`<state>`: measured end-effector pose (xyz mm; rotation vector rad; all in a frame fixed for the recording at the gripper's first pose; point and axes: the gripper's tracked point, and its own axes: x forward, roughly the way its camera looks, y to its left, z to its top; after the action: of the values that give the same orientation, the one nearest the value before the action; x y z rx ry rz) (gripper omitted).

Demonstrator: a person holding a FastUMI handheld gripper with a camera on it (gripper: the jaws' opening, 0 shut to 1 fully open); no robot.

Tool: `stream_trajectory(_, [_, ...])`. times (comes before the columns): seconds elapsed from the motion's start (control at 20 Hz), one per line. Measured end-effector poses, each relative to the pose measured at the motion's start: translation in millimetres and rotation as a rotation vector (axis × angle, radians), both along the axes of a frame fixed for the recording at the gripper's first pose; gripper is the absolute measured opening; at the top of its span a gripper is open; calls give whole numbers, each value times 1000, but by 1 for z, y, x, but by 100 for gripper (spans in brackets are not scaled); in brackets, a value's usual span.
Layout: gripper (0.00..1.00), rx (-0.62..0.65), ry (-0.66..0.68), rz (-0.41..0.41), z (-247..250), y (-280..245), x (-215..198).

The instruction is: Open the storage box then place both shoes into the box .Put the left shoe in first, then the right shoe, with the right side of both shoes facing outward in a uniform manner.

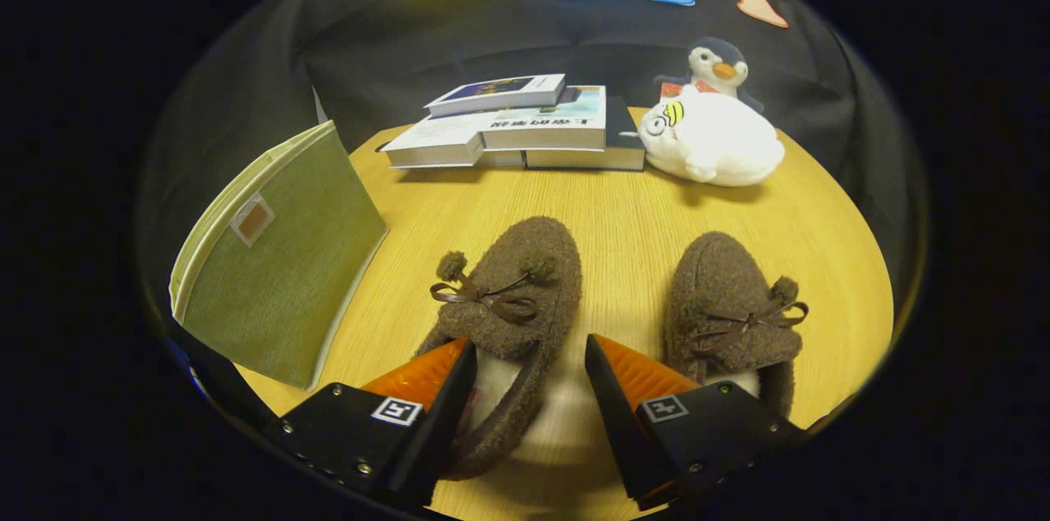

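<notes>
1. Gripper view: your gripper [529,357] is spread, one finger over the left shoe's [509,291] opening, its inner wall between the fingers; contact unclear.
2. Right shoe [730,312] lies beside it, lower right on the table [623,209].
3. Green storage box [279,258] stands closed, left of frame.
4. Books [513,127] and plush toys [709,135] sit upper centre.

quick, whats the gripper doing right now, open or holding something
gripper: open, holding nothing; its fingers straddle the heel-side rim of the left-hand brown slipper, not pressing on it.
</notes>
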<state>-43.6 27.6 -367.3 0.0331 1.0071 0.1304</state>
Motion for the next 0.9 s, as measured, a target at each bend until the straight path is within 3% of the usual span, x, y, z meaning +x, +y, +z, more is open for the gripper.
stream_trajectory(0.1, [74,35,43,-29,-7,2,-3])
stream_trajectory(0.3, [35,78,70,-75,-6,8,-1])
stream_trajectory(0.35, [35,58,48,-106,-4,-1,3])
stream_trajectory(0.4, [6,78,64,-115,-5,2,4])
stream_trajectory(0.9, [6,256,42,-242,57,33,24])
